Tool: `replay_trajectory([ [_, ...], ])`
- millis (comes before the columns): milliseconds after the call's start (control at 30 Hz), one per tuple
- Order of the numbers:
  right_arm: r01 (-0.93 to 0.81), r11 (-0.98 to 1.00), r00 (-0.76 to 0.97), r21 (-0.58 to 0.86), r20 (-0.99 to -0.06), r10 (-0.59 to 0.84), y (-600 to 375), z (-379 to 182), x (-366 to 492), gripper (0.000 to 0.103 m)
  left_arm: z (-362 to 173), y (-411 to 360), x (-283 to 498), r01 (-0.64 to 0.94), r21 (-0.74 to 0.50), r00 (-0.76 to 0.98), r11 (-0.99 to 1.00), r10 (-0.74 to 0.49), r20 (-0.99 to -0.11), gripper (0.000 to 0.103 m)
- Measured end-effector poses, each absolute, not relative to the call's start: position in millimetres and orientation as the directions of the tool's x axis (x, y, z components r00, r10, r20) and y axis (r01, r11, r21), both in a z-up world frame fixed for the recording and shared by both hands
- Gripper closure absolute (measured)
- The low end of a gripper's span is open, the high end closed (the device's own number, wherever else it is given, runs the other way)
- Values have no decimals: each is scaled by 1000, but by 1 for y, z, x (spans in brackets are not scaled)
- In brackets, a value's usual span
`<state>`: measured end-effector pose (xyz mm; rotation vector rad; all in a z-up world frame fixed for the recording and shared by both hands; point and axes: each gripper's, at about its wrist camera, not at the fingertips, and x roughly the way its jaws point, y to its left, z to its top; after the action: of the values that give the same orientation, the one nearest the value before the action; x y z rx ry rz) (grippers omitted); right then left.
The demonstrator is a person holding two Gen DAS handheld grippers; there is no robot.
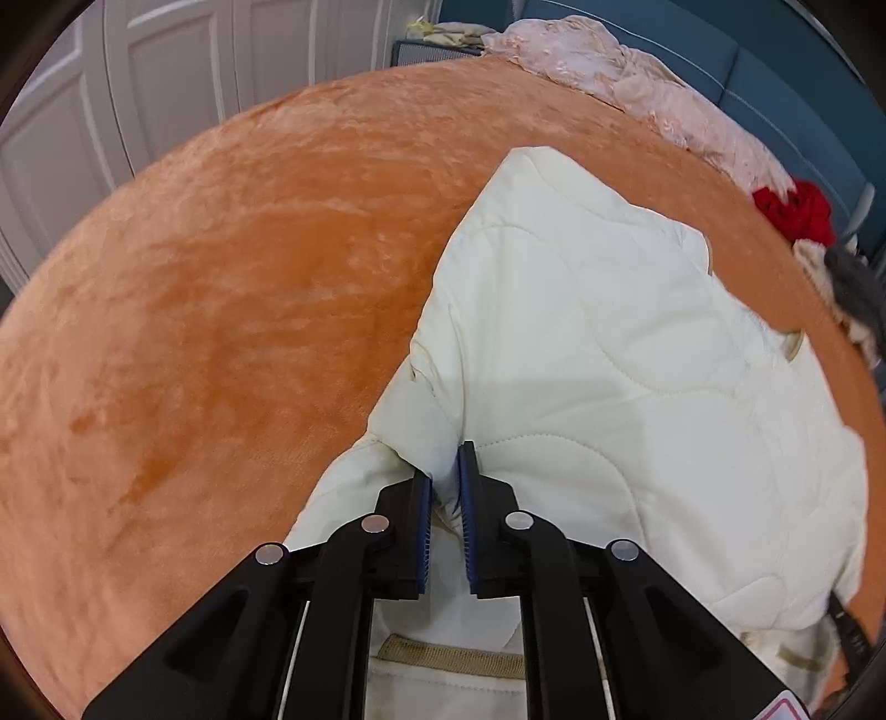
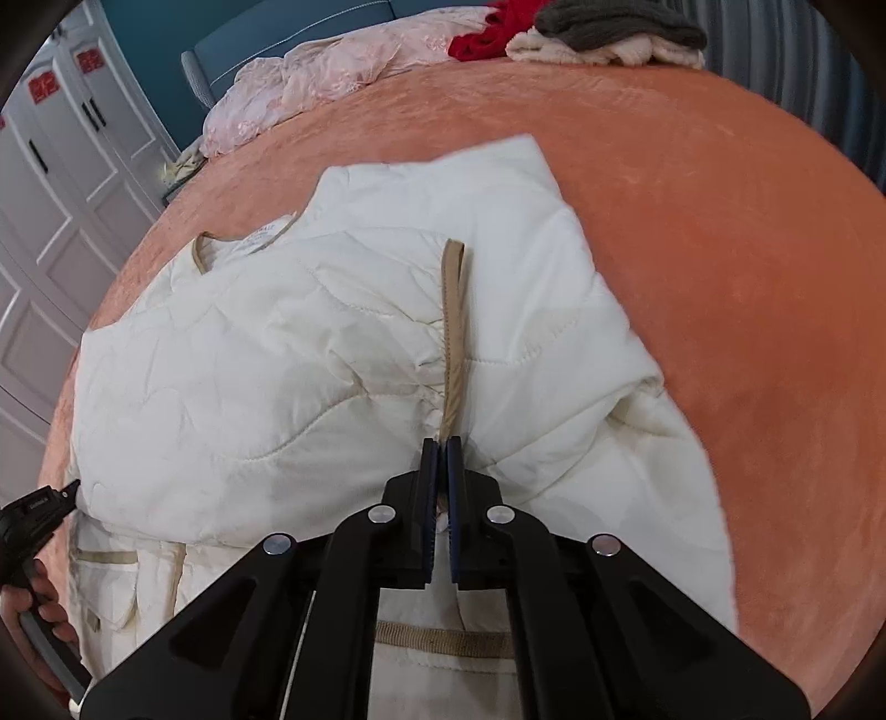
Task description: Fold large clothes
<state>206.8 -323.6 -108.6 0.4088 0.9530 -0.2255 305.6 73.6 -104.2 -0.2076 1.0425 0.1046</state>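
1. A cream quilted jacket (image 2: 310, 354) is lying spread on the orange bedspread (image 1: 210, 310), partly folded over itself.
2. The left gripper (image 1: 443, 471) is pinching a bunched fold of the jacket at its near side edge.
3. The right gripper (image 2: 441, 448) is clamping the tan trim (image 2: 451, 310) of the jacket, fingers pressed nearly together.
4. A pink blanket (image 2: 310, 77), a red garment (image 2: 487, 33) and a grey knit (image 2: 614, 22) are lying piled along the bed's far edge.

Both grippers (image 1: 443, 471) (image 2: 442, 451) seemingly clamped.
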Motion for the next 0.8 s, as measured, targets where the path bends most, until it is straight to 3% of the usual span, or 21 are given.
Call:
replay_trajectory([
  [67,372,902,573,220,-819,-36,-321,-97,199,94,-96,76,297,-181,-123,515,976,-12,-857,86],
  [133,387,900,593,200,-802,-77,-320,-85,185,82,-84,81,287,-179,-144,521,973,-30,-853,79],
  [333,335,923,668,187,-738,-93,-308,-45,191,79,-46,57,285,-112,-64,600,992,16,-800,77],
  [433,269,949,678,166,-732,-64,-293,-39,219,76,-37,26,304,-42,-63,623,997,-23,-782,77],
  [533,224,967,666,118,-743,-64,-278,-50,242,68,-48,-5,327,14,-34,613,999,-36,-789,77],
  [700,226,972,594,69,-800,-81,-276,-99,262,68,-96,-30,346,50,24,553,998,-7,-833,77],
  [800,214,974,620,78,-781,-74,-277,-121,253,68,-117,-35,339,75,77,597,994,17,-802,76],
])
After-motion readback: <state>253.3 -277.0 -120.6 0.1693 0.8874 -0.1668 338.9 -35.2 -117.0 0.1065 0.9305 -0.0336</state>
